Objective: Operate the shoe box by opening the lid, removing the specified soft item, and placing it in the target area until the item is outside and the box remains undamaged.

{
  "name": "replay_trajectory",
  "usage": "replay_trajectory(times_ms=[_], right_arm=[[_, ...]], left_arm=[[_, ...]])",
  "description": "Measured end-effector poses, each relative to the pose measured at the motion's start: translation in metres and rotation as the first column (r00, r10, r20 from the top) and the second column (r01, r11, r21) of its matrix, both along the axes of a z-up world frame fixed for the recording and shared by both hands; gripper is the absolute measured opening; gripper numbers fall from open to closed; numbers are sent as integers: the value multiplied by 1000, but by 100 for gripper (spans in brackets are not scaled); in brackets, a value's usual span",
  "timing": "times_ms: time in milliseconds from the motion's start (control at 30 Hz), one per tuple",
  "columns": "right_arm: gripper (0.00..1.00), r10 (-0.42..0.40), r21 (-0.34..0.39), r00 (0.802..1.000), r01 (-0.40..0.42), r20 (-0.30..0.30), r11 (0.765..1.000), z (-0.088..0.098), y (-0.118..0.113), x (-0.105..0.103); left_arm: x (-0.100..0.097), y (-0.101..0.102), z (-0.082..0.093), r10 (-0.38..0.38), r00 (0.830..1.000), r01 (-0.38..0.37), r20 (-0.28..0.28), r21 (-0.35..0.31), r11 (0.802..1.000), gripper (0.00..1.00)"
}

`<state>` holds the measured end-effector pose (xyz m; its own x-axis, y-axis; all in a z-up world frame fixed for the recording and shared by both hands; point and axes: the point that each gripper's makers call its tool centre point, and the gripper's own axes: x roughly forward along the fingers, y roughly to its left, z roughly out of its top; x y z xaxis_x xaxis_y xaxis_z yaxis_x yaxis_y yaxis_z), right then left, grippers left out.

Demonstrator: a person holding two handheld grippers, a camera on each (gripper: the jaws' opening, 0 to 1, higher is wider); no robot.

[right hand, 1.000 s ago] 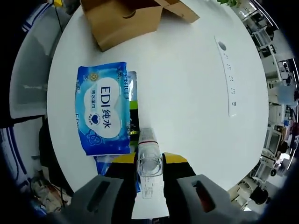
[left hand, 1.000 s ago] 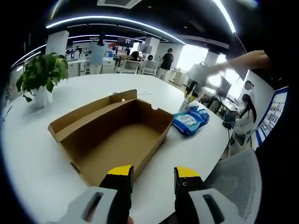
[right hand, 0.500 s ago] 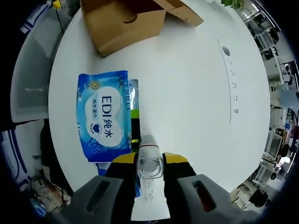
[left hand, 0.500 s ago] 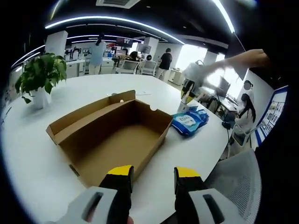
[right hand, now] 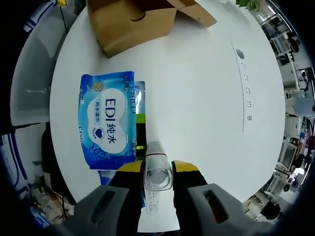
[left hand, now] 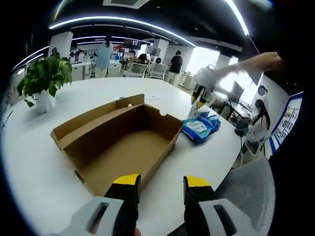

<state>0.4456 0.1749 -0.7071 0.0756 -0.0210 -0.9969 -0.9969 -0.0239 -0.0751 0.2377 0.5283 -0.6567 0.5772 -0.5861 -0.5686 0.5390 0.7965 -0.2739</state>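
Observation:
An open brown shoe box [left hand: 118, 142] lies on the round white table [left hand: 29, 167], its inside bare and its lid folded back. Its corner [right hand: 133, 22] sits at the top of the right gripper view. A blue soft wipes pack [right hand: 107, 120] rests on the table beside the box, over another flat packet [right hand: 140, 118]; the same pack [left hand: 199, 128] lies right of the box. My left gripper [left hand: 161, 183] stands open just before the box's near end. My right gripper [right hand: 157, 169] is shut on a small clear bottle [right hand: 156, 160] above the table by the pack; it also hangs [left hand: 199, 93] beyond the pack.
A potted plant [left hand: 44, 78] stands at the table's far left. A long white strip with buttons [right hand: 243, 83] lies on the table right of the pack. A grey mesh chair [left hand: 246, 189] sits at the table's edge. People stand and sit in the office behind.
Both views shift only slightly with the hands. The box, the pack and the packet stay where they were, and the right gripper keeps its hold on the clear bottle.

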Motion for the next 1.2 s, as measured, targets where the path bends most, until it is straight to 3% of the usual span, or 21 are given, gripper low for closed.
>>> replay_trajectory(times_ms=[833, 1200], right_arm=[[26, -26, 20, 1000, 25, 8, 999, 6, -7, 4], [34, -63, 37, 995, 61, 71, 997, 23, -22, 2]], left_arm=[[5, -2, 3, -9, 1000, 9, 7, 0, 1000, 35], [6, -12, 0, -41, 999, 41, -3, -14, 999, 35]])
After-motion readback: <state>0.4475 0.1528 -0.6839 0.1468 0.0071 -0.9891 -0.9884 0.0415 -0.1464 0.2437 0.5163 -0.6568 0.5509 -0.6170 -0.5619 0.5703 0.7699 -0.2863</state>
